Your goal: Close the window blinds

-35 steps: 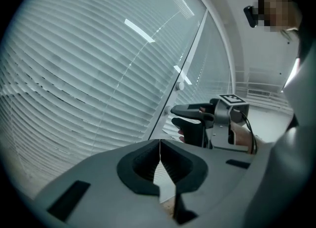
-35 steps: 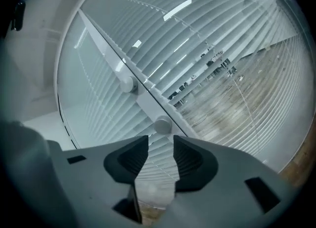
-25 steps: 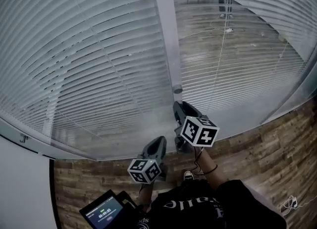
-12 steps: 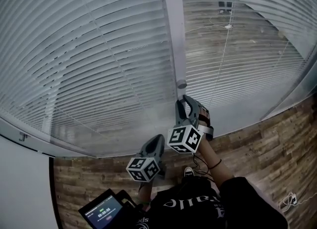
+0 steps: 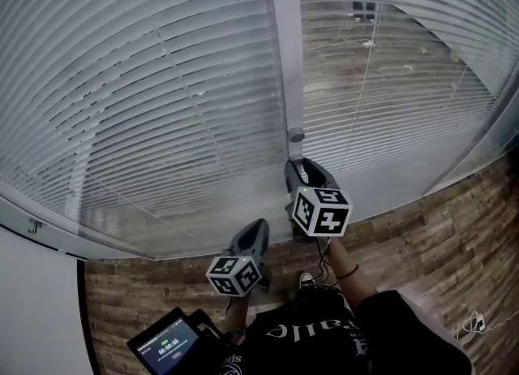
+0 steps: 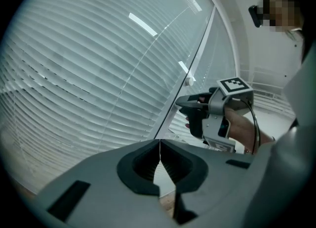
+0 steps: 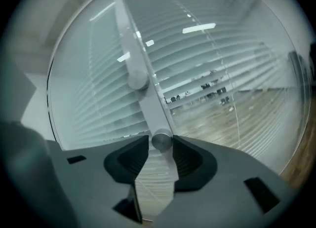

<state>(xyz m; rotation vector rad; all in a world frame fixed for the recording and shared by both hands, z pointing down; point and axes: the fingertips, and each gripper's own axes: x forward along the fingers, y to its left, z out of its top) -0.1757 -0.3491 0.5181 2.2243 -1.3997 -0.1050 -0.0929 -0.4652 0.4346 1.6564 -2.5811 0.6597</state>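
Observation:
White slatted blinds [image 5: 138, 97] cover two panes on either side of a grey mullion [image 5: 285, 49]; the right blind's [image 5: 389, 81] slats let the view through. A round grey knob [image 7: 161, 140] on the mullion sits between the tips of my right gripper [image 7: 161, 145], whose jaws are opening, with a thin gap at the left pad. A second knob [image 7: 138, 80] shows higher up, also seen in the head view as the knob [image 5: 297, 135] just above my right gripper [image 5: 293, 167]. My left gripper [image 5: 258, 231] hangs lower, shut and empty, its tips [image 6: 160, 145] meeting.
Thin lift cords [image 5: 366, 81] hang down the right blind. Wooden floor [image 5: 422, 235] runs below the sill, with a tablet [image 5: 166, 347] at the lower left and a loose cable [image 5: 472, 326] at the lower right. The person's arm [image 5: 345, 272] holds the right gripper.
The right gripper has rolled about the knob: its marker cube tipped left half a second ago and has swung back to the right now. The left gripper has stayed put.

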